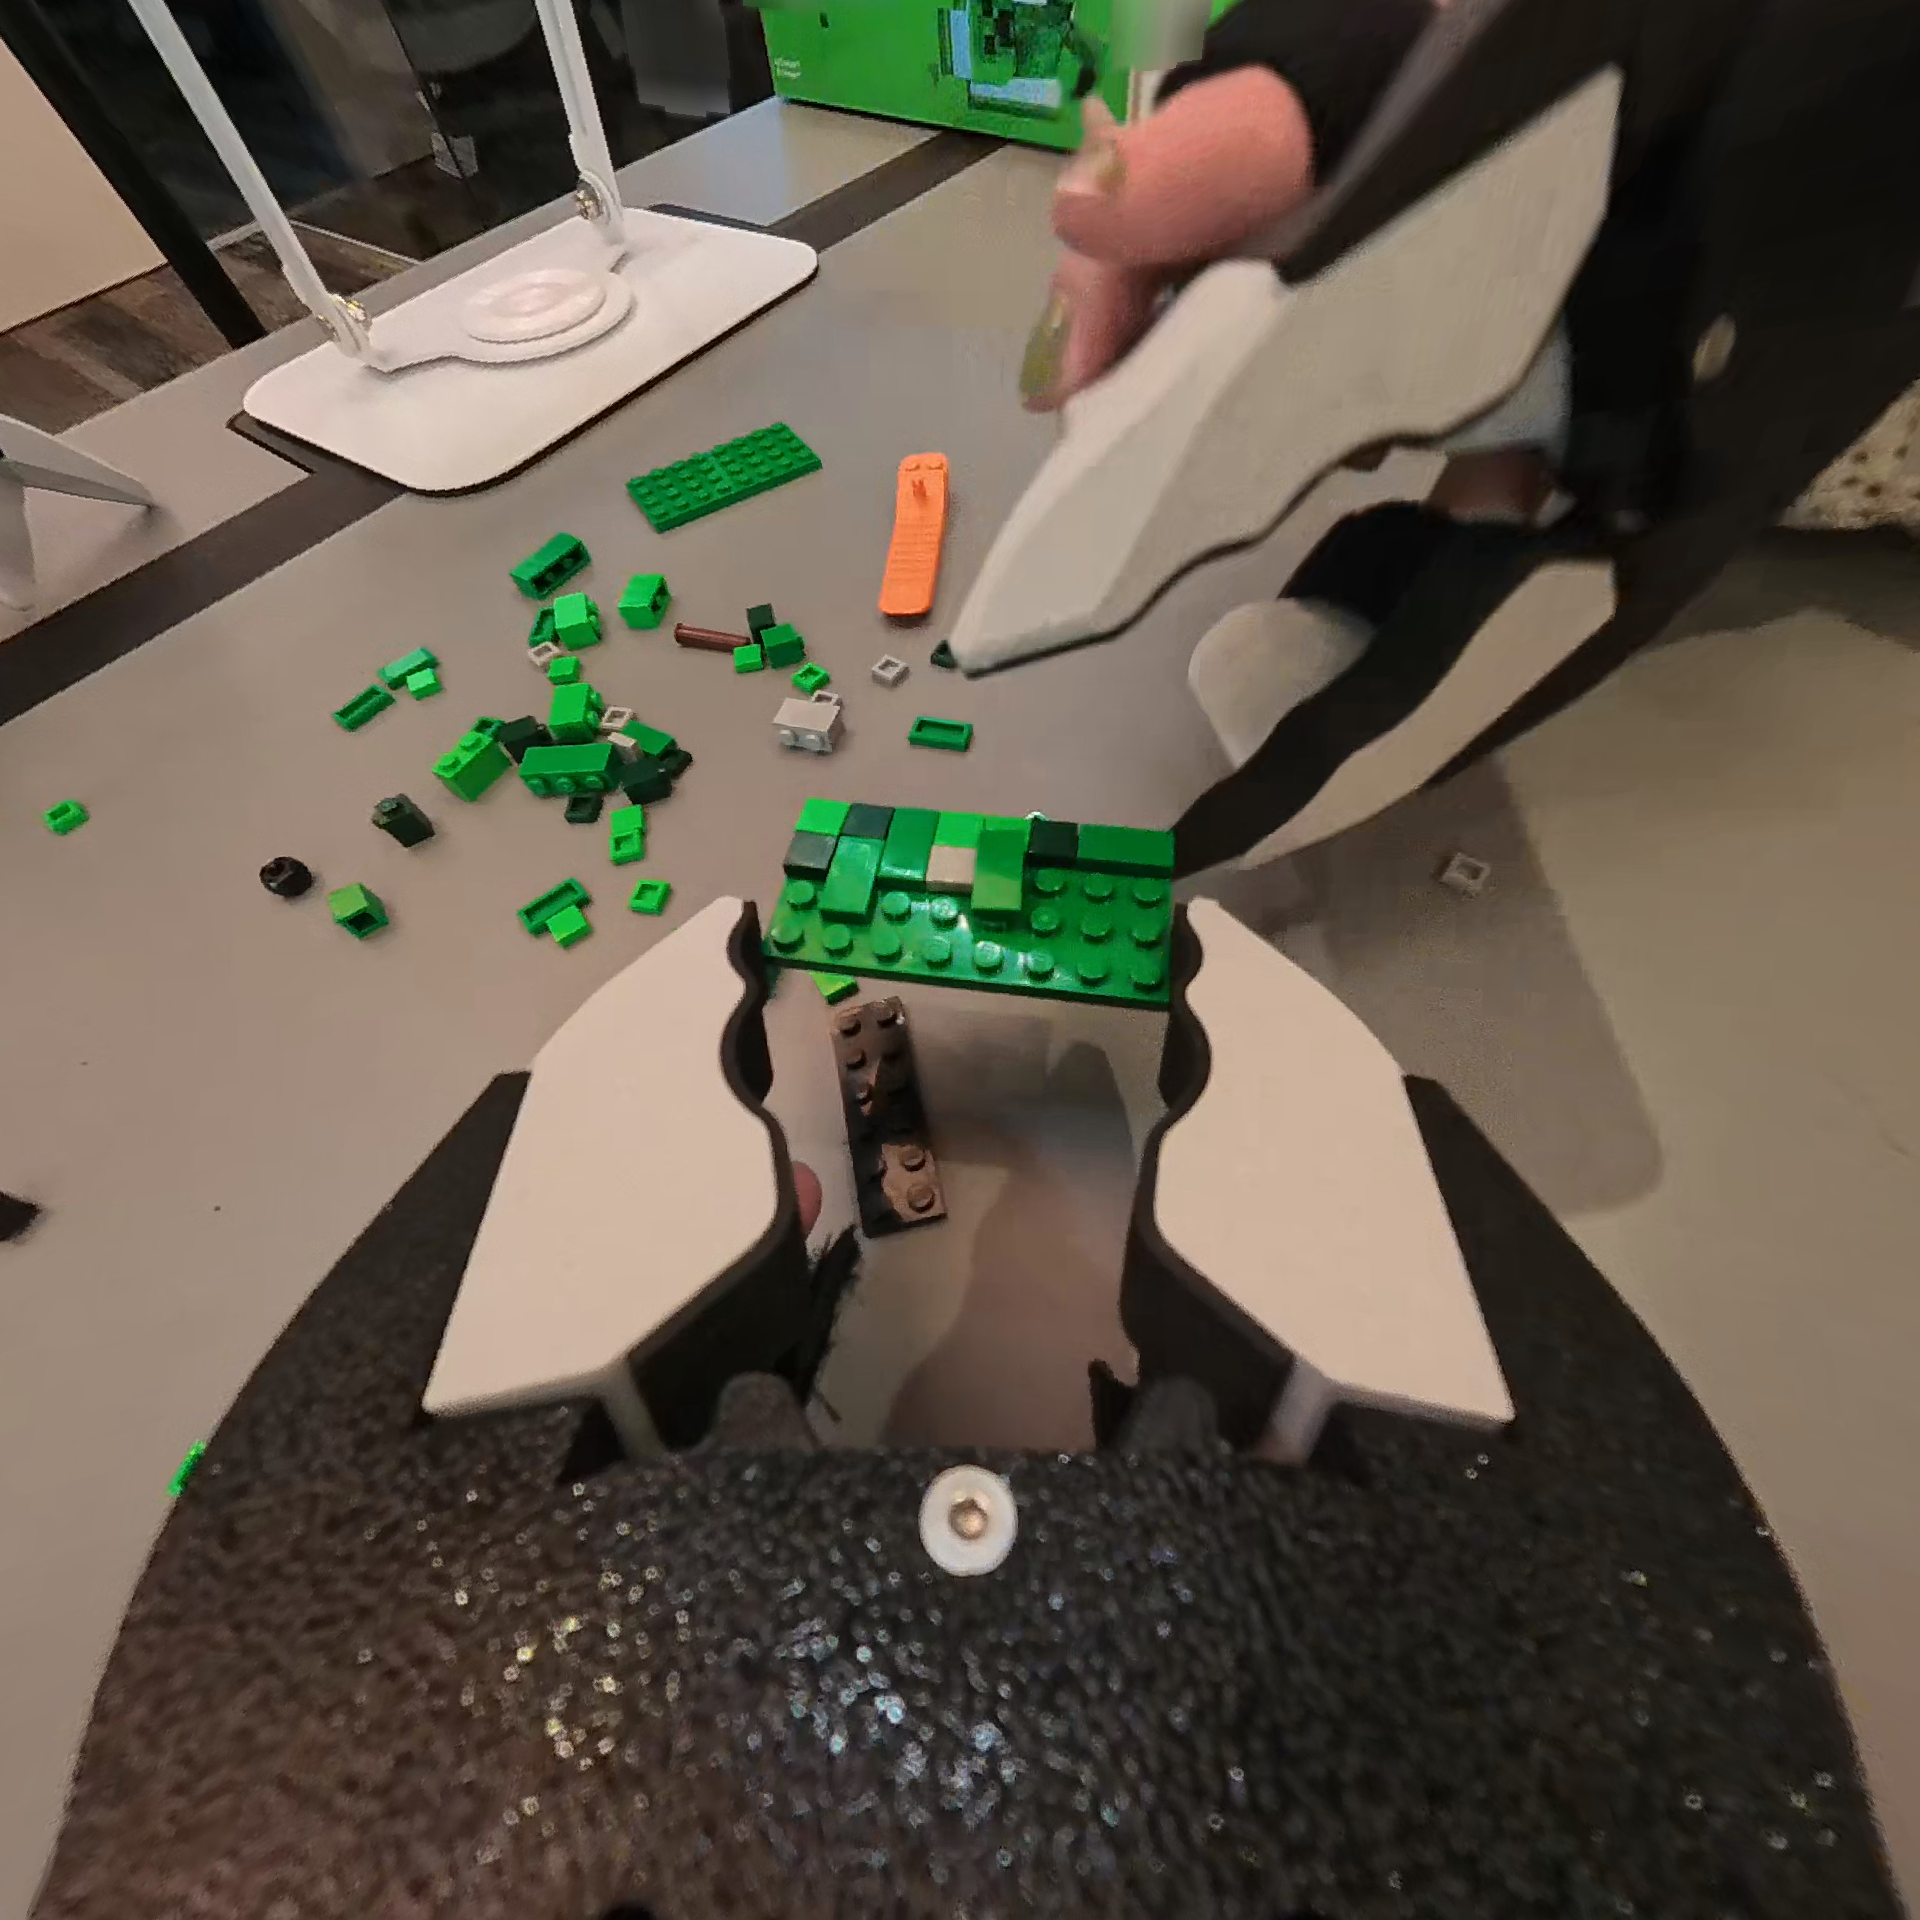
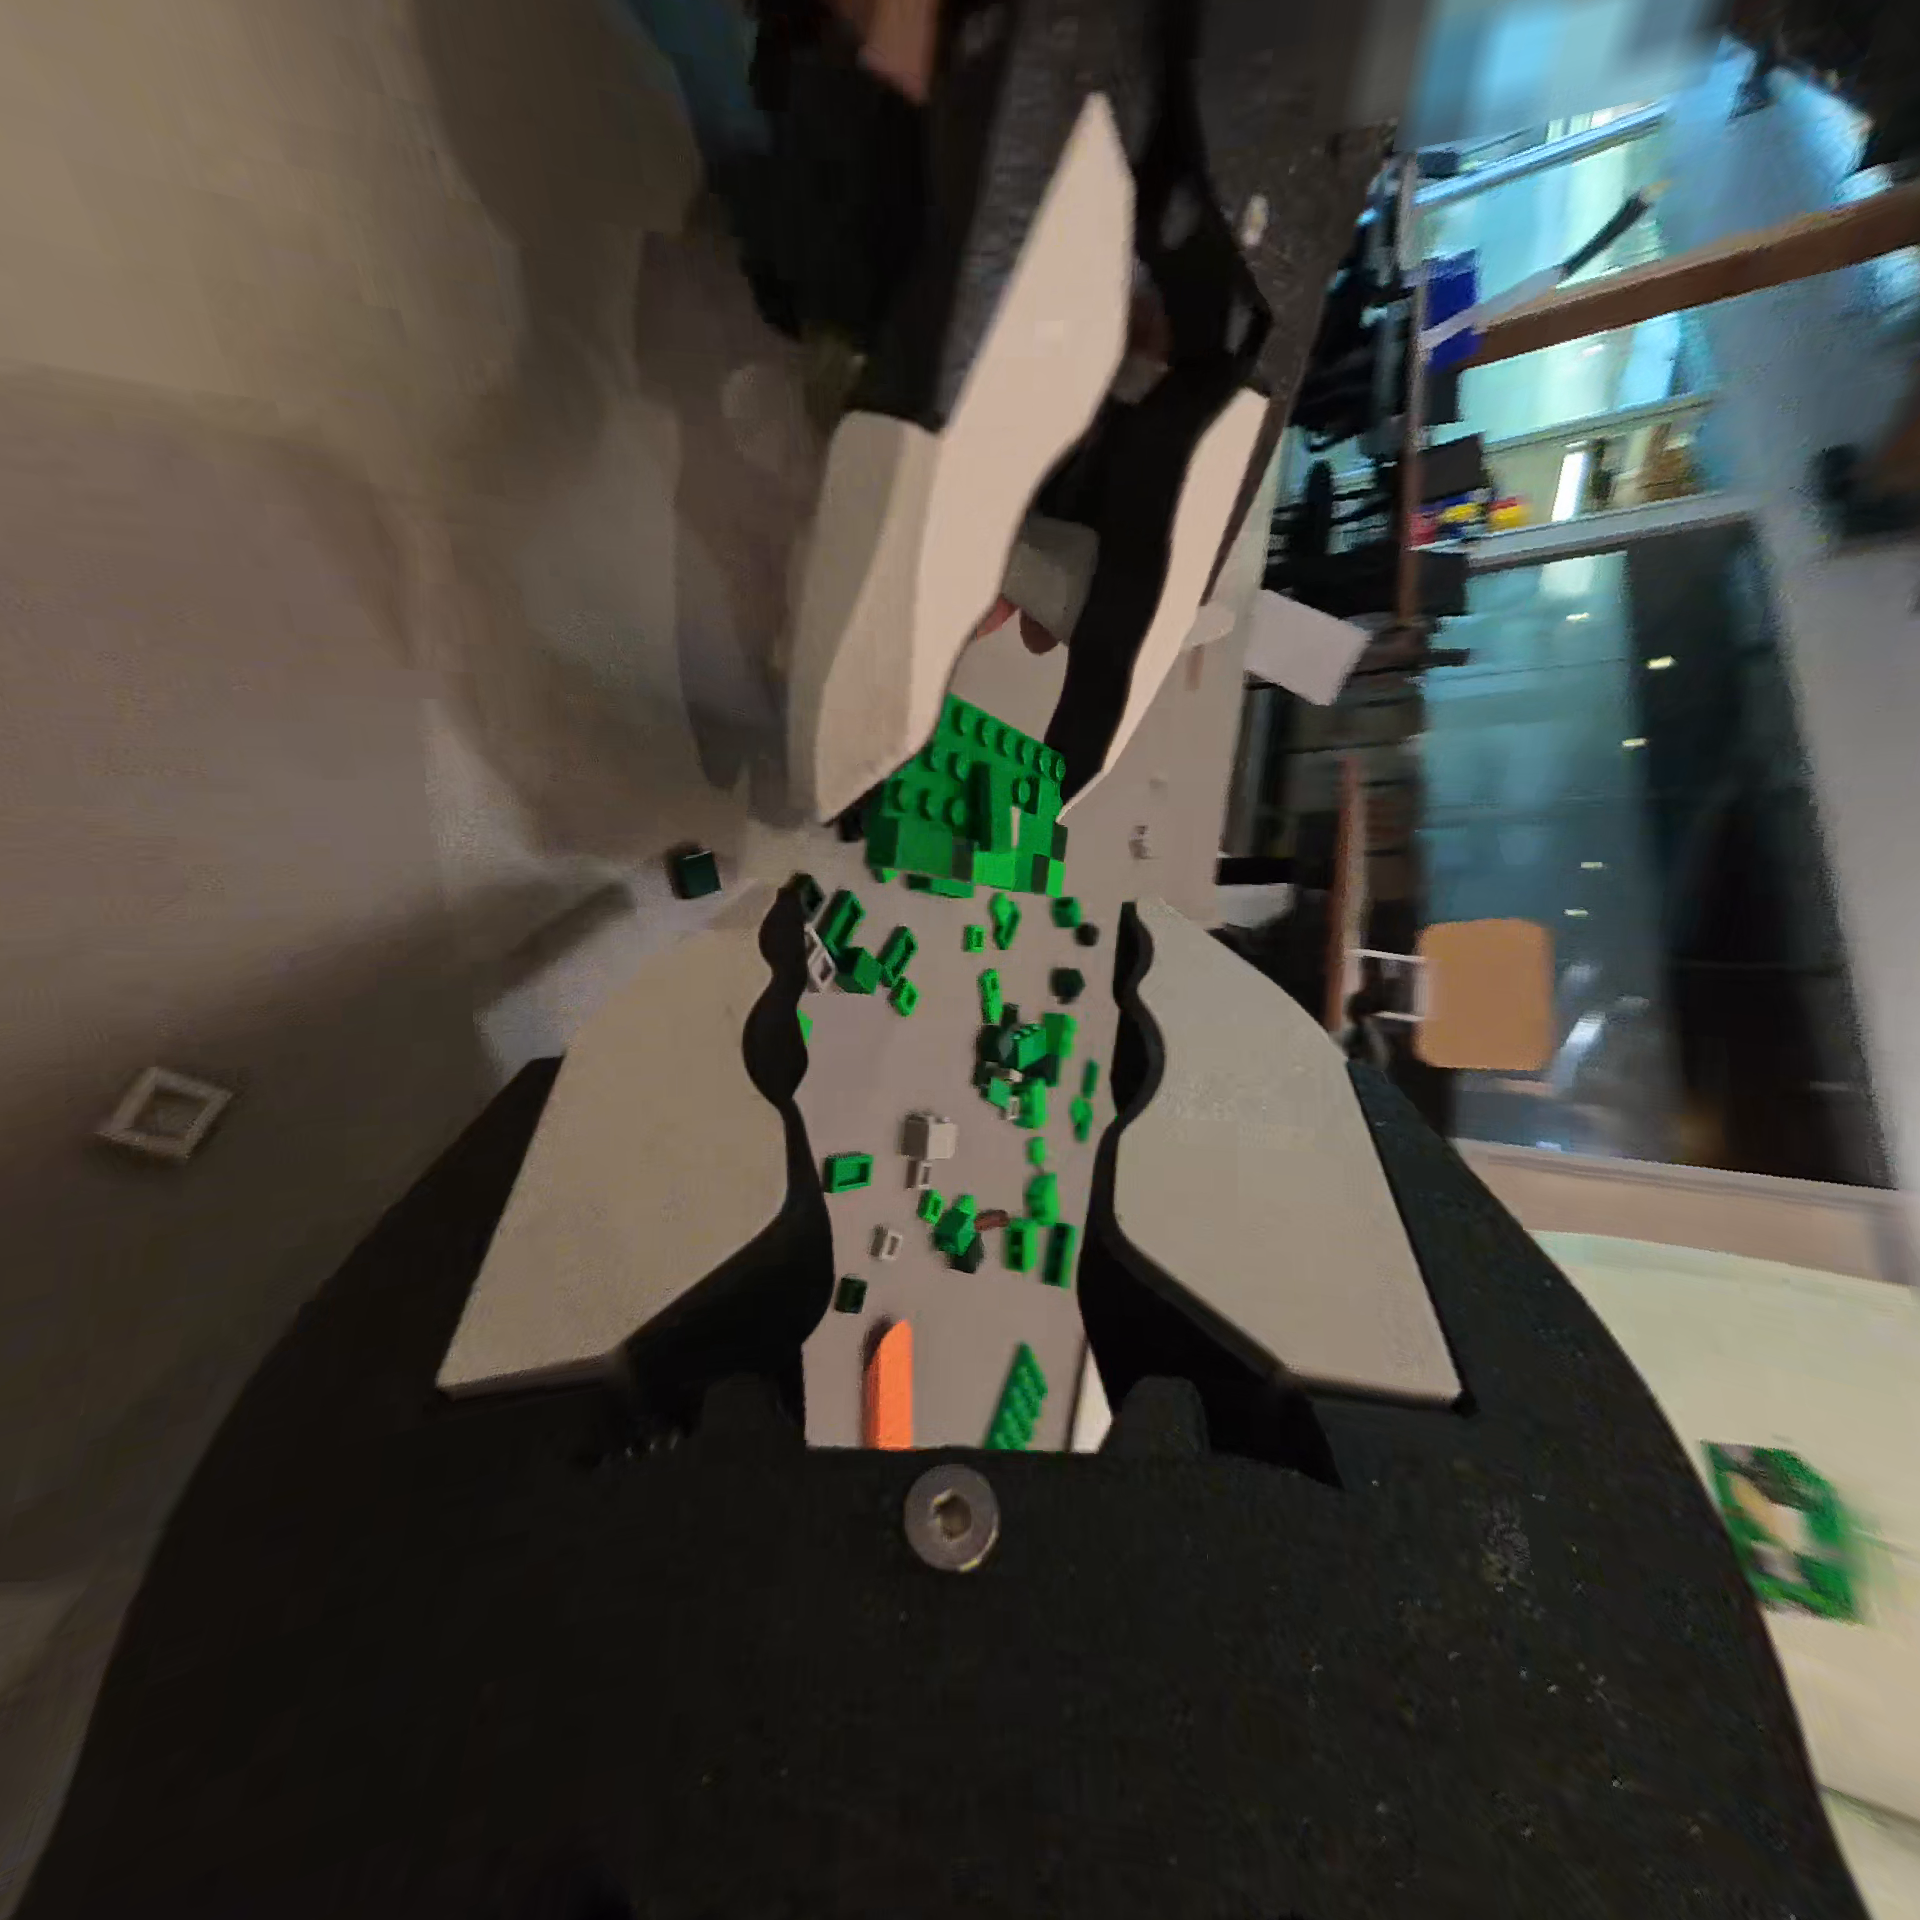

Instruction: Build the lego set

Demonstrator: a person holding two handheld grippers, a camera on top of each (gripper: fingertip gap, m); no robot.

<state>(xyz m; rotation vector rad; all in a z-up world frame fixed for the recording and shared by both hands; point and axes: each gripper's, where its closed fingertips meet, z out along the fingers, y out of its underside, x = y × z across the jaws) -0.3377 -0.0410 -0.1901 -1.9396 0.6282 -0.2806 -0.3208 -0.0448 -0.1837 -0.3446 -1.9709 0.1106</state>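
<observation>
My left gripper (image 1: 966, 920) is shut on a green plate (image 1: 987, 951) by its two short ends. The plate carries a row of green, dark green and grey tiles (image 1: 966, 852) along its far edge. A dark brown plate (image 1: 888, 1117) lies under its near edge, between my fingers. My right gripper (image 1: 1070, 753) is open and empty at the upper right, its lower fingertip close to the plate's far right corner. In the right wrist view the right gripper (image 2: 956, 914) is open over the loose pieces, facing the left gripper (image 2: 961, 810) and the green plate (image 2: 966, 800).
Loose green and grey pieces (image 1: 561, 727) are scattered at the left on the grey table (image 1: 1662, 1039). An orange brick separator (image 1: 914, 540) and a second green plate (image 1: 722, 473) lie beyond them. A white lamp base (image 1: 530, 343) and a green box (image 1: 935, 62) stand at the back. A small grey tile (image 1: 1463, 871) lies at the right.
</observation>
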